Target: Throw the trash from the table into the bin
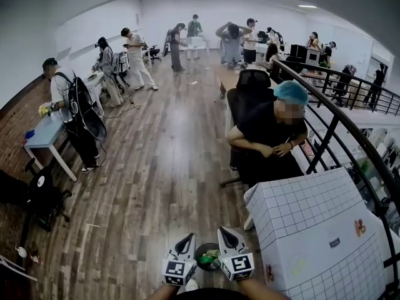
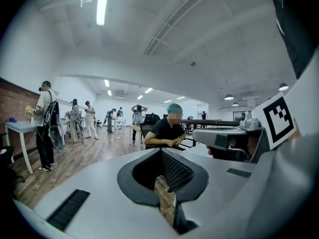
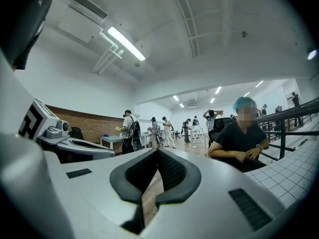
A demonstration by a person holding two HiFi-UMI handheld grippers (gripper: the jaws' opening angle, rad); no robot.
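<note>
In the head view my left gripper [image 1: 187, 238] and right gripper [image 1: 225, 232] are side by side at the bottom edge, both pointing forward and roughly level. Between and below them stands a dark round bin [image 1: 207, 255] with green scraps inside. Both pairs of jaws are shut with nothing between them, as the left gripper view [image 2: 162, 176] and the right gripper view [image 3: 158, 170] show. The table [image 1: 315, 224], covered in a white grid cloth, is at my right. A small red-orange item [image 1: 360, 227] and a small dark item [image 1: 335, 242] lie on it.
A person in a teal cap [image 1: 275, 130] sits at the table's far end on a black chair [image 1: 252, 80]. A black railing [image 1: 340, 120] runs along the right. Several people stand further off on the wooden floor [image 1: 156, 167]. A blue table [image 1: 45, 133] is at left.
</note>
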